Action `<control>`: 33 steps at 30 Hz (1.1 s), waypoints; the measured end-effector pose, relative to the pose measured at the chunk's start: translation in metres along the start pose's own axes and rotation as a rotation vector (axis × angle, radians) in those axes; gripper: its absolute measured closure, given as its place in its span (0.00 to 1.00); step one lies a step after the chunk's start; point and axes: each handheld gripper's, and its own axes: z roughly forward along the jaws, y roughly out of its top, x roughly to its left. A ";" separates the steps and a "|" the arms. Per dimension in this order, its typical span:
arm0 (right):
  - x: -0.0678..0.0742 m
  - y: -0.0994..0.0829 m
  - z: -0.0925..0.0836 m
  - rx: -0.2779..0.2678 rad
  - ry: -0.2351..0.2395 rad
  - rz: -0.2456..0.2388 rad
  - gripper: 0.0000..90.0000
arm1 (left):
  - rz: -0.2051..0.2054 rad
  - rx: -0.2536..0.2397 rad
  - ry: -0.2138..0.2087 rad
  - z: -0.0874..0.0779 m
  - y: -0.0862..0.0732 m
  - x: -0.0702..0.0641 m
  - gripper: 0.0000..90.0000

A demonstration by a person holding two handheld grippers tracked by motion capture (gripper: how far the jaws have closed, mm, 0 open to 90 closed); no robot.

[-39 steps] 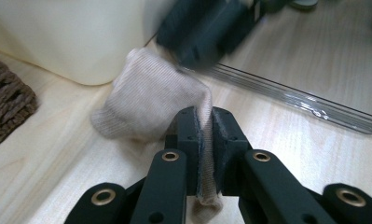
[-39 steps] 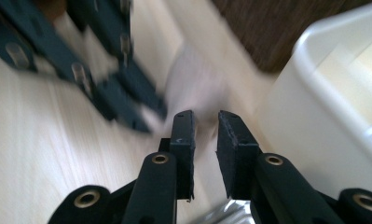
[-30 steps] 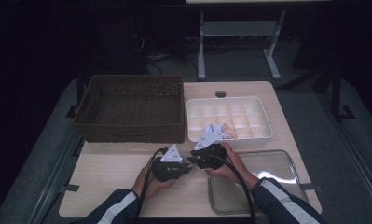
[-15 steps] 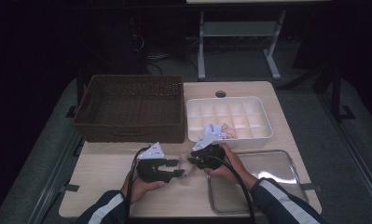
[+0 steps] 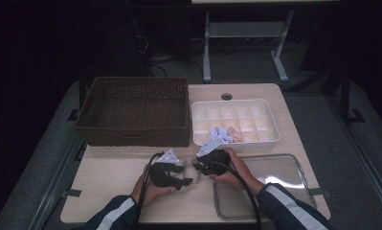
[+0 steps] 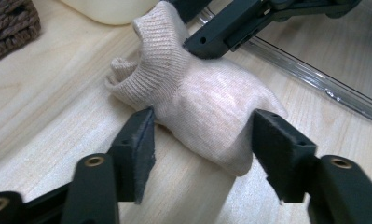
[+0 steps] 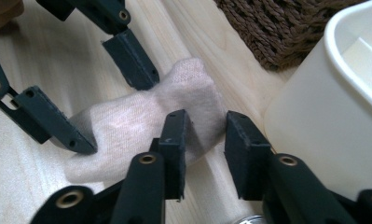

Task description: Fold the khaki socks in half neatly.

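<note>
Beige sock: lies bunched on the counter, just in front of the white tray. Straddled by the left tongs, wide and just opened, pads clear of the cloth on both sides. Cuff end in the narrow gap of the right tongs, likewise just easing apart, no firm pinch evident. Judged partway: bundled socks already inside the tray, this one not yet lifted into a compartment.
</note>
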 end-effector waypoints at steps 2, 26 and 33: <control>-0.001 0.000 -0.001 -0.002 0.004 0.002 0.70 | 0.023 0.019 -0.013 -0.001 0.001 0.001 0.53; -0.010 -0.007 0.013 0.064 0.369 0.077 0.43 | 0.180 0.069 -0.127 -0.012 -0.008 -0.008 0.86; -0.010 -0.006 0.015 0.064 0.469 0.054 0.66 | 0.198 0.073 -0.136 -0.013 -0.009 -0.008 0.85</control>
